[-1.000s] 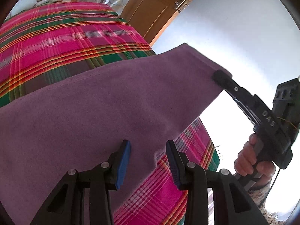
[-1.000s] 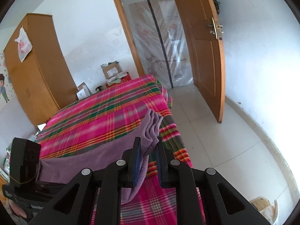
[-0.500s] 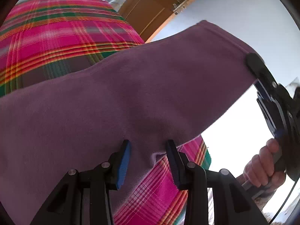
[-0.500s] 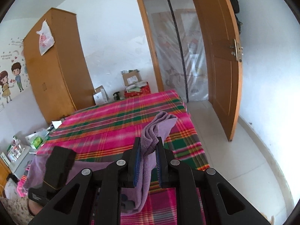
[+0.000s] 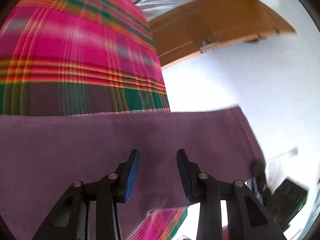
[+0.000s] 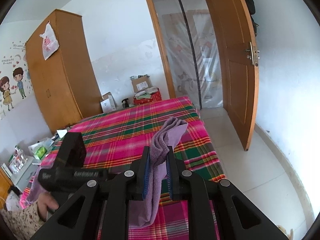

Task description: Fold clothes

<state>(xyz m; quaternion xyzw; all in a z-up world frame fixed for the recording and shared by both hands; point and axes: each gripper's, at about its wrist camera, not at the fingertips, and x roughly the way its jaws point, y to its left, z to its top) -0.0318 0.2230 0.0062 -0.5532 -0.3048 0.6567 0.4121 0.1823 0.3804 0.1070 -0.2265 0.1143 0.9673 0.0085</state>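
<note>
My right gripper (image 6: 158, 172) is clenched on a bunched corner of the purple cloth (image 6: 160, 140); the folds stick up past the pads and the rest hangs down below the jaws. My left gripper (image 5: 158, 172) is released, jaws apart with the cloth's lower edge lying between them, pads not pressing as far as I can tell. The left view is motion-blurred, so exact contact is hard to read.

The cloth is off the bed, stretched in the air between the two grippers above the near end of the plaid bed (image 6: 140, 128). In the right view the left gripper sits low left, held by a hand (image 6: 47, 204) in a floral sleeve. Door (image 6: 236, 60) and wardrobe (image 6: 60, 70) stand well behind, out of the way.

Risks, as I judge them:
- Left jaws close on air or only one layer, because the edge is loose and swinging, so that side drops and the fold goes skewed.
- Right holds a thick wad, not a clean corner, so the layers may slip out unevenly under pull.
- Pulling too hard between the grippers could yank the cloth out of the right pads.
- The hanging tail may drag on the bed and crease.
</note>
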